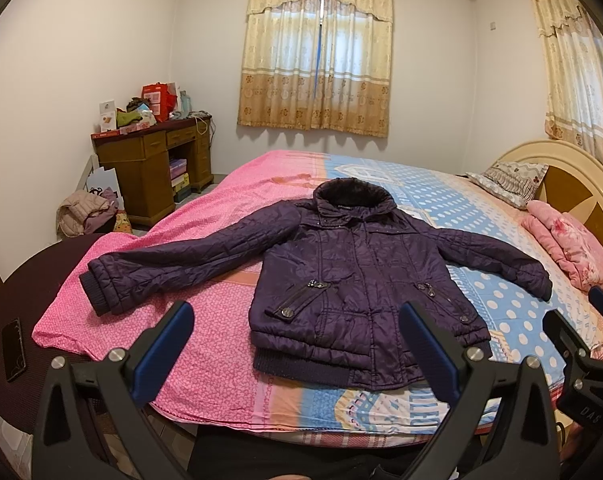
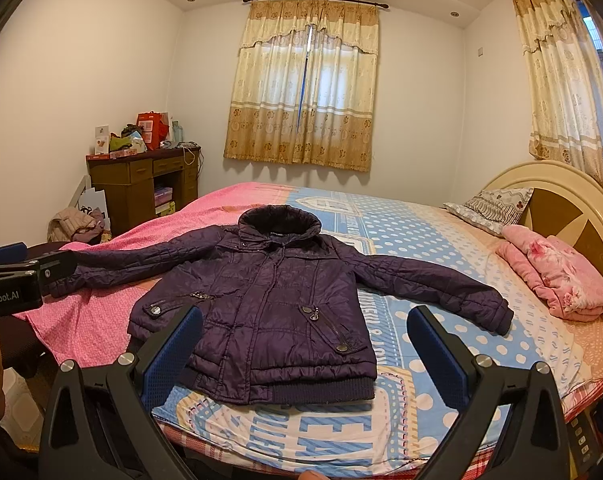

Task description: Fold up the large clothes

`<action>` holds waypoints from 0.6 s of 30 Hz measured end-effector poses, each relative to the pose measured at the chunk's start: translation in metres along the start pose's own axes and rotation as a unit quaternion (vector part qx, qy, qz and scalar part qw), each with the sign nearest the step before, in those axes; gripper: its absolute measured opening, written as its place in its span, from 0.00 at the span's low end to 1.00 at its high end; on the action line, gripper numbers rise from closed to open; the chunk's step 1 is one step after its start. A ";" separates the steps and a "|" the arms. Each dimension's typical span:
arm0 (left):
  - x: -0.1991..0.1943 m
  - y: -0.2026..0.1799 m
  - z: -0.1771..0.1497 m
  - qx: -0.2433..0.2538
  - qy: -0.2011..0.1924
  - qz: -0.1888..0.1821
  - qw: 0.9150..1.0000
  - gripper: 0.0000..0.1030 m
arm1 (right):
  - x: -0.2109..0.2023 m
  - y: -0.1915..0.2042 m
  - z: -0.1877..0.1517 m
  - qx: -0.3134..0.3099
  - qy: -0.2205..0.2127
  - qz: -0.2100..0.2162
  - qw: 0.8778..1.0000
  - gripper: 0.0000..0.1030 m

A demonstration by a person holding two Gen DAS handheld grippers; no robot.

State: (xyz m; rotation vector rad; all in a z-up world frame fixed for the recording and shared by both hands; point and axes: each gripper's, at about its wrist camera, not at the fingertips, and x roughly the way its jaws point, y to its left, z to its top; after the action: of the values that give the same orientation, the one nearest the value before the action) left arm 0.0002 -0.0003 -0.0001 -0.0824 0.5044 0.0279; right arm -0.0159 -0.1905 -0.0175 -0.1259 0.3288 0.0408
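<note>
- A white-walled bedroom with yellow patterned curtains (image 1: 317, 60) takes up the background; the bed (image 2: 441, 240), under a pink and blue dotted sheet, fills the space ahead of both tongs.
- The dark purple quilted padded jacket (image 1: 357, 280) lies front up on the bed just beyond the tips of the tongs, hem nearest them and collar farthest, both sleeves stretched out sideways. Laid flat like this, it looks ready for a first fold, none made yet.
- The left tongs (image 1: 297, 344) stand wide apart and hold nothing, above the hem, the left sleeve (image 1: 161, 268) off to their left.
- The right tongs (image 2: 305, 350) are likewise wide and empty, over the hem's right part, the right sleeve (image 2: 441, 292) ahead and to their right.
- Each probably hangs back so as to take its own sleeve.
- A folded pink blanket (image 2: 557, 276) and patterned pillow (image 2: 489, 204) sit far right, well apart from the jacket.
- A brown wooden counter (image 1: 153, 160), cluttered, stands far left.
</note>
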 end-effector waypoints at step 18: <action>0.002 0.004 -0.003 -0.001 0.002 0.000 1.000 1.00 | 0.003 -0.002 -0.004 -0.001 0.002 0.001 1.000 0.99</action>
State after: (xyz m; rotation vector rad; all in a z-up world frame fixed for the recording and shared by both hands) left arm -0.0001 0.0034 -0.0040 -0.0851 0.5080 0.0274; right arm -0.0143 -0.1926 -0.0220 -0.1281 0.3339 0.0437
